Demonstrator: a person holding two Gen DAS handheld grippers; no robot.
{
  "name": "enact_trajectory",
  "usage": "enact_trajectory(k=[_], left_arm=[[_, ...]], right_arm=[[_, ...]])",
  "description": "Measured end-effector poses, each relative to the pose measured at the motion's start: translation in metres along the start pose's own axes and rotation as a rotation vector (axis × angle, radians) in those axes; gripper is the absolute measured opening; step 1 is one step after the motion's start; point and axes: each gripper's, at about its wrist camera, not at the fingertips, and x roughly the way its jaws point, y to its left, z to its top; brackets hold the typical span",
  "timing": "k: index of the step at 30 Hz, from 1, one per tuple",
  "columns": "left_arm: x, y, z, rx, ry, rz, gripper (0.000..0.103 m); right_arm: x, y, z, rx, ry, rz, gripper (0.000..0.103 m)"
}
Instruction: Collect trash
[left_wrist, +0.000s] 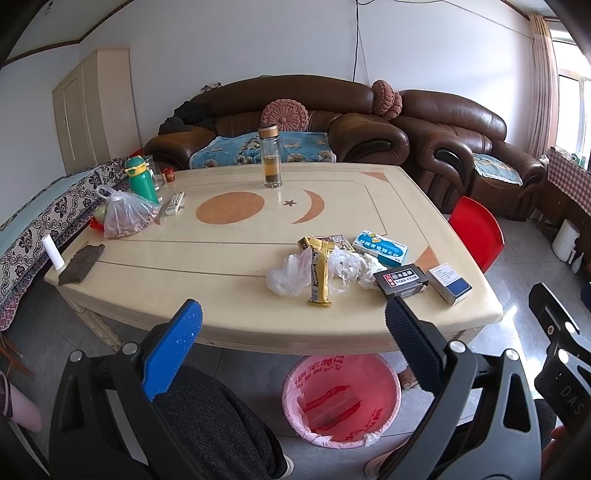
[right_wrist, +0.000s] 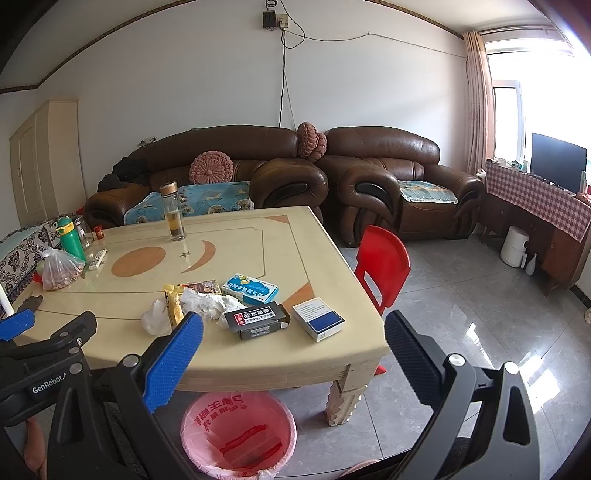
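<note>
- Our left gripper (left_wrist: 293, 334) hangs above the table's (left_wrist: 221, 291) near edge, jaws spread wide, nothing between them.
- Our right gripper (right_wrist: 293, 345) sits off the near right corner, jaws equally wide, empty.
- The trash lies clustered near the front edge: a yellow wrapper (left_wrist: 319, 271) lying over crumpled clear plastic (left_wrist: 291, 275), with a black box (left_wrist: 400, 284) and a blue-and-white box (left_wrist: 450, 283) beside them, closest to the corner.
- A green-and-white box (left_wrist: 380, 247) sits just behind the pile.
- The pink-lined bin (left_wrist: 341, 400) stands on the floor under the front edge, its mouth unobstructed.
- A red chair (right_wrist: 382, 267) stands by the table's right side; beyond it we see bare tile floor.
</note>
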Motion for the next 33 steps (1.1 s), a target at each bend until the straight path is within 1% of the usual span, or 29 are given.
enact_trajectory(k=[9,16,21,23,27,30,33], left_arm=[[0.001,0.000,0.000,0.000,0.004,-0.001,0.097],[0.011,0.002,-0.002,0.001,0.025,-0.016,0.097],[0.032,0.000,-0.011,0.029,0.053,-0.035,0.097],[0.044,0.000,-0.015,0.037,0.080,-0.047,0.097],[0.068,0.002,-0.022,0.019,0.132,-0.101,0.097],[0.085,0.003,-0.023,0.016,0.154,-0.118,0.097],[0.098,0.001,-0.023,0.010,0.156,-0.125,0.097]], right_arm=[[0.002,0.000,-0.002,-0.001,0.003,0.002,0.096],[0.017,-0.004,-0.008,0.001,0.035,0.040,0.096],[0.035,-0.010,-0.010,-0.025,0.056,0.067,0.096],[0.042,-0.013,-0.013,-0.034,0.062,0.082,0.096],[0.064,-0.023,-0.018,-0.036,0.091,0.085,0.096],[0.080,-0.026,-0.022,-0.055,0.111,0.100,0.096],[0.097,-0.029,-0.026,-0.083,0.132,0.114,0.096]])
